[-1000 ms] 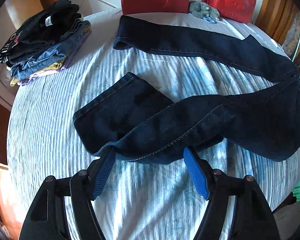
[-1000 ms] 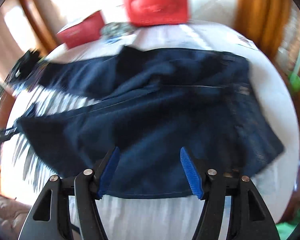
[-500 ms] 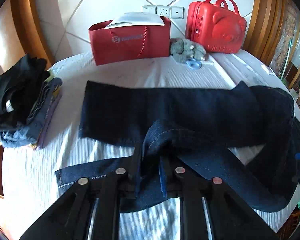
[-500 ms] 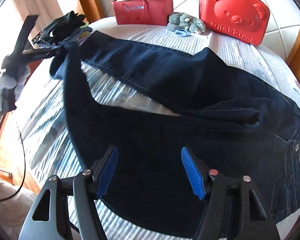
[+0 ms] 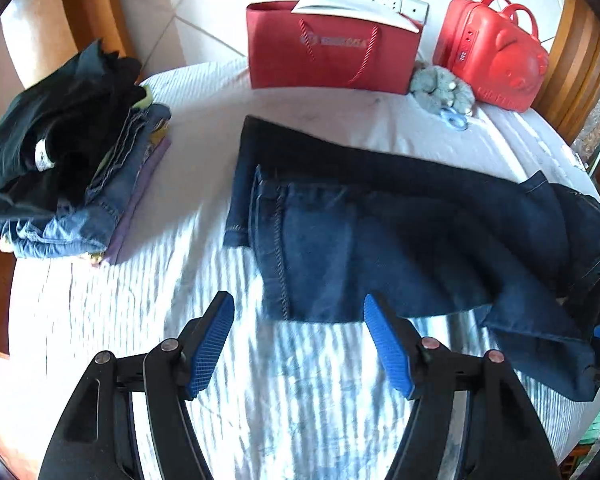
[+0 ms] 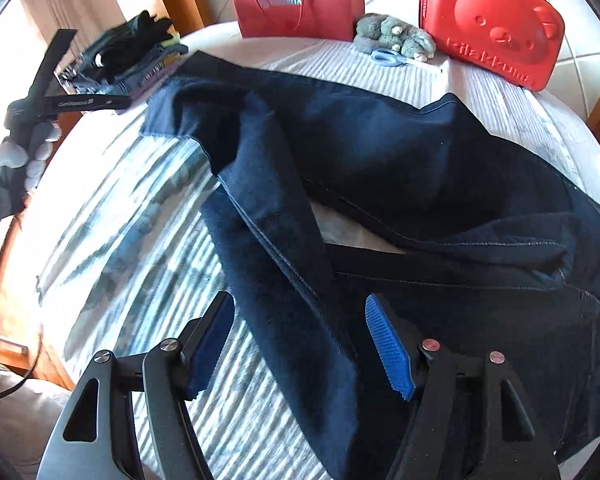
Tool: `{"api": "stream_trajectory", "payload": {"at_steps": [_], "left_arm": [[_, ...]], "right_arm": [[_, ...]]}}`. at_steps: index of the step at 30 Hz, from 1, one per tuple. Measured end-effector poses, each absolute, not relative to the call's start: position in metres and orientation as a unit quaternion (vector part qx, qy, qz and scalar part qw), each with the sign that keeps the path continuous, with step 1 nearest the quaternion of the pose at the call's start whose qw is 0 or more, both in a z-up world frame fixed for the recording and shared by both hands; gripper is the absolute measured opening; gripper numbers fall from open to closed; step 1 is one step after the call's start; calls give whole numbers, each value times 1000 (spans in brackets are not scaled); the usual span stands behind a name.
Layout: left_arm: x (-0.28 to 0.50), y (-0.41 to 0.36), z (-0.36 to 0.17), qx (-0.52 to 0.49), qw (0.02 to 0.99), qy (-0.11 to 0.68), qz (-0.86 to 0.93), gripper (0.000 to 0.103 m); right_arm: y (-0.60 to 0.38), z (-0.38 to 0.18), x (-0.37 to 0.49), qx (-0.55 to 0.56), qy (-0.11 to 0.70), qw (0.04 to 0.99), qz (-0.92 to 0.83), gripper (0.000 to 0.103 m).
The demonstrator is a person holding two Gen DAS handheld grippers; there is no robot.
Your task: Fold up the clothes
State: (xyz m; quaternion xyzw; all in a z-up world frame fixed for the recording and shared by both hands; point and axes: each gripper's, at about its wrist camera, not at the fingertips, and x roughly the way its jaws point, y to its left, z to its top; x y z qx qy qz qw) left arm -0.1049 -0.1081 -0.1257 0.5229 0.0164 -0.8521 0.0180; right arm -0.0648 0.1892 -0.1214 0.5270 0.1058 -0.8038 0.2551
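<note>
left gripper [image 5: 299,342] released jeans [image 5: 400,240] — fingers [image 5: 386,344] apart

Red case [image 6: 496,24], upper right in the right wrist view: raised lettering along its lower edge, reads roughly "rilakkuma", first letter unclear. Red bag [image 6: 300,8], top centre: white logo print, too blurred to read in either view. Black bar [image 6: 80,101] of the left hand-held gripper, upper left: small white print, illegible.
</note>
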Motion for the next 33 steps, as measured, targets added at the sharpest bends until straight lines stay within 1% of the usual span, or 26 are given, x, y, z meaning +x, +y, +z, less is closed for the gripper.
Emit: {"api": "stream_trajectory", "payload": {"at_steps": [4,8,11,14,17,18,19,20,21,22,26,27,30,31,33], "left_arm": [[-101,-119,-150,536,20,32,-843,69],[-103,-100,-165,537,1,-3,-844,69],[-108,-84,-179,545,-5,-27,-838,71],[-120,-79,-188,538,21,-43,-842,72],[-130,-82,-182,516,47,-25,-855,72],[-133,-83,-178,509,51,-14,-859,66],[-135,-85,-174,502,56,-3,-863,54],[-137,-87,-172,500,64,8,-864,19],[-138,-90,-169,499,67,24,-864,6],[-137,-93,-166,497,68,35,-864,6],[-125,-100,-150,475,73,55,-875,4],[-121,-102,-145,468,74,59,-879,4],[-108,-109,-128,451,82,85,-885,4],[-102,-113,-122,447,88,93,-885,4],[-89,-122,-114,445,96,112,-883,4]], "right_arm": [[200,-125,-67,540,90,240,-802,68],[225,-126,-66,554,69,207,-803,68],[248,-125,-64,560,41,182,-807,68],[269,-125,-61,563,24,152,-812,68],[287,-124,-59,565,8,128,-815,68],[293,-123,-58,563,6,120,-818,68],[299,-122,-57,561,4,112,-820,68],[306,-121,-56,560,2,103,-822,68],[317,-118,-55,556,-4,90,-827,68],[328,-115,-55,552,-11,77,-830,68],[397,-100,-50,526,-55,-4,-849,60],[422,-95,-47,517,-70,-32,-852,60],[487,-86,-43,510,-105,-95,-848,61],[501,-85,-43,511,-101,-110,-847,61],[529,-88,-46,518,-98,-131,-839,68]]}}
